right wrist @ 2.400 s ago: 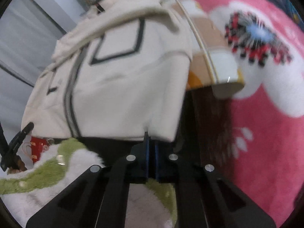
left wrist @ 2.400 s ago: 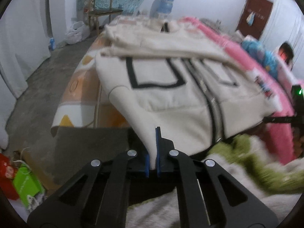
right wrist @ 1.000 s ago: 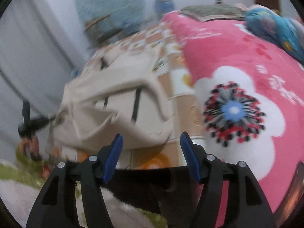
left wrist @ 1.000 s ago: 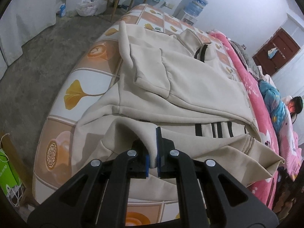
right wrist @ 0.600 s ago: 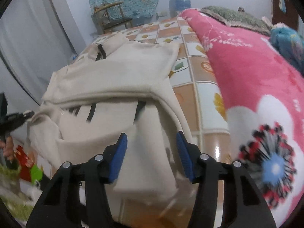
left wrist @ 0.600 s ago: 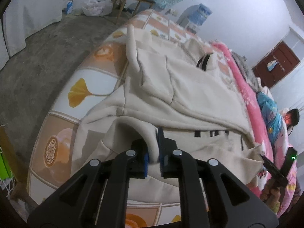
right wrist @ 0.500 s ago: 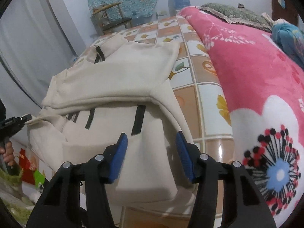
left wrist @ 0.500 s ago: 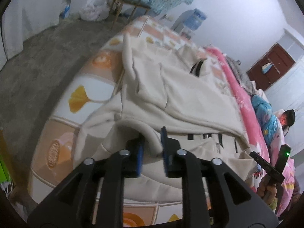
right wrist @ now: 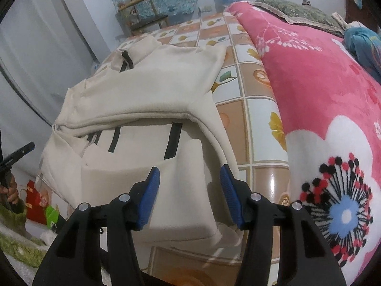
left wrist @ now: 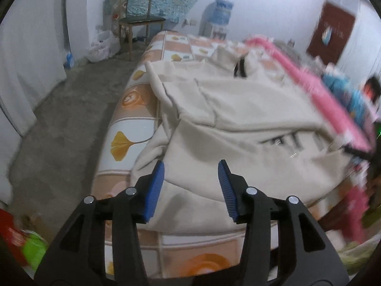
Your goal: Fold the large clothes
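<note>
On bed (left wrist: pixel 133 124), left gripper (left wrist: pixel 191 181) has released, opening, jacket (left wrist: pixel 238 119).

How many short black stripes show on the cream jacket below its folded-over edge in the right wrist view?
3 clear stripes on the cream jacket: one right, one middle, one left by the zipper. More may be hidden under the fold.

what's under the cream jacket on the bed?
Under the cream jacket lies the tiled-pattern sheet, visible around its edges. The folded-up hem covers the black-striped front. Anything beneath the jacket's middle is hidden.
</note>
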`<state>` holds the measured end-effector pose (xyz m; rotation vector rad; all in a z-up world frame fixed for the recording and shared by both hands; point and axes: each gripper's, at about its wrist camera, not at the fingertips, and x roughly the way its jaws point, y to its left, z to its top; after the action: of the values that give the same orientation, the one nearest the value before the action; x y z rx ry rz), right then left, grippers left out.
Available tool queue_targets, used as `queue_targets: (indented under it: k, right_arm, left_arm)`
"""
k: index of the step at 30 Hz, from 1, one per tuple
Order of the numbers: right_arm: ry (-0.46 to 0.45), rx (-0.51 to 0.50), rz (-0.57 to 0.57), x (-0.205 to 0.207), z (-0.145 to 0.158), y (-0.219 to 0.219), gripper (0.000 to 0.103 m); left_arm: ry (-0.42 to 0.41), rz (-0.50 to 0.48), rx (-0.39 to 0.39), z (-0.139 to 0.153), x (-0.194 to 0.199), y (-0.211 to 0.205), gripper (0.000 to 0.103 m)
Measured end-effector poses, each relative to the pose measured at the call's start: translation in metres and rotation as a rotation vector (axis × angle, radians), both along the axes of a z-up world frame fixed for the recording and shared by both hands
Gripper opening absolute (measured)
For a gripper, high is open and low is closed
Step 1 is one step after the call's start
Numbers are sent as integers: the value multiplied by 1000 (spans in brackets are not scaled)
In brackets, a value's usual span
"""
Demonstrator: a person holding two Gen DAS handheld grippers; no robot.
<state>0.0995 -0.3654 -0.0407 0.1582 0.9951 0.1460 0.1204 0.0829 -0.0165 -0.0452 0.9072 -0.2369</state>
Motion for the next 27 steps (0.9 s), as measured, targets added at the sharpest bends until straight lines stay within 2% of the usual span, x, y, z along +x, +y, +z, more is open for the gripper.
queue_targets:
  k: [4, 9, 11, 13, 15, 20, 21, 22, 27]
  right_arm:
    - [25, -34, 11, 5, -6, 3, 52]
    - [41, -64, 17, 9, -11, 6, 51]
    - [45, -82, 18, 11, -12, 7, 45]
    - [49, -93, 18, 12, -12, 8, 39]
    - [50, -102, 23, 11, -12, 10, 34]
    - [53, -147, 24, 7, -14, 16, 24]
    - [51, -149, 19, 6, -14, 16, 19]
    - [48, -149, 12, 5, -14, 16, 13]
    - [-13, -143, -23, -12, 0, 16, 7]
  left_arm:
    - [-29, -47, 113, -7, 17, -17, 45]
    - [-49, -81, 181, -15, 41, -26, 39]
    - [-46, -84, 184, -20, 49, -25, 36]
    - [-46, -85, 167, -22, 56, -25, 26]
    - [-44, -91, 144, -25, 59, -24, 25]
    - [-68, -92, 137, -28, 57, -23, 9]
    - [-74, -90, 137, -28, 56, -22, 7]
    - [-82, -87, 132, -26, 54, -21, 5]
    - [-133, -62, 108, -10, 34, -16, 4]
